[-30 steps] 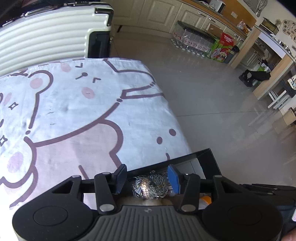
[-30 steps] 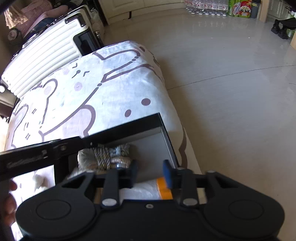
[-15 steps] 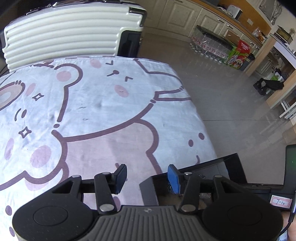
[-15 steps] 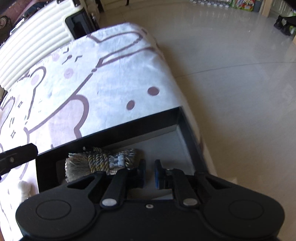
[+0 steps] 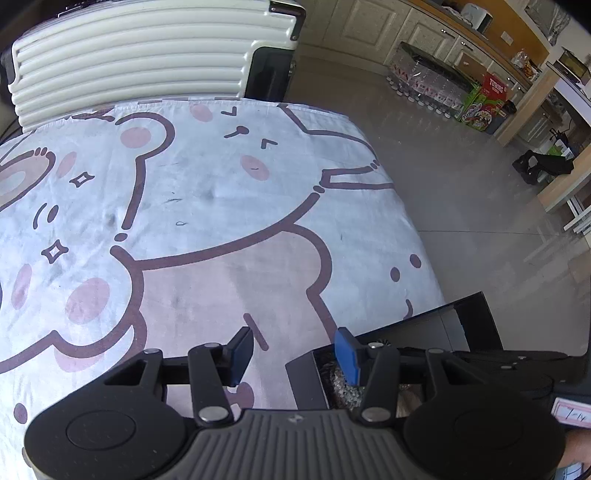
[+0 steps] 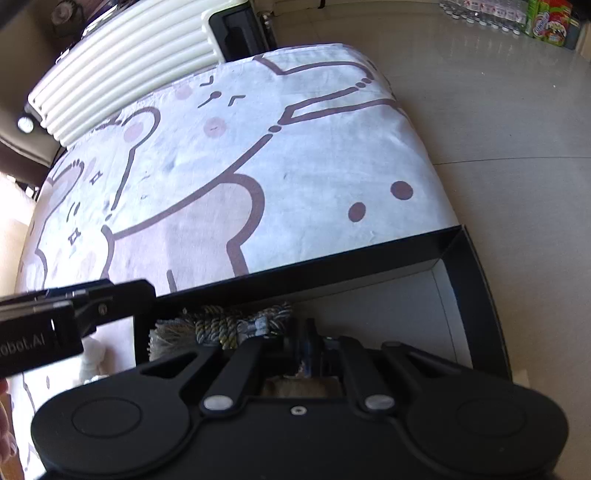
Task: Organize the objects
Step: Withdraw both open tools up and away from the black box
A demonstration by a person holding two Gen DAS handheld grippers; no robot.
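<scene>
1. Glossy tiled floor (image 5: 461,192) spreads past a bed covered with a white sheet (image 5: 207,206) printed with pink-and-brown cartoon bears.
2. Beyond the far edge of the sheet stands a cream ribbed suitcase (image 5: 133,55) with dark trim.
3. Cream kitchen cabinets (image 5: 373,26) line the back wall, with packs of bottled water (image 5: 428,85) and a green-and-red carton (image 5: 484,103) on the floor before them.
4. On the near right corner of the bed sits an open black box (image 6: 476,280) with a pale inner floor; its right wall lies along the sheet's edge.
5. Inside the box, at its left end against the far wall, lies a bundle of twisted grey-and-yellow rope (image 6: 221,325) with frayed, tasselled ends.
6. In its own wrist view the left gripper (image 5: 293,350) hangs over the sheet just left of the box, its blue-padded fingers (image 5: 347,354) parted with nothing between them; the right-hand finger overlaps the box's near left corner.
7. From the right wrist view, that gripper's black body shows crossing the box's left end.
8. The right gripper (image 6: 310,343) points down into the box just right of the rope; its jaws have just been closing and now meet, pad to pad.
9. Whether anything thin is pinched there cannot be told, since the gripper's own links hide the tips.
10. A sliver of a person's hand (image 6: 5,413) shows at the left edge.
</scene>
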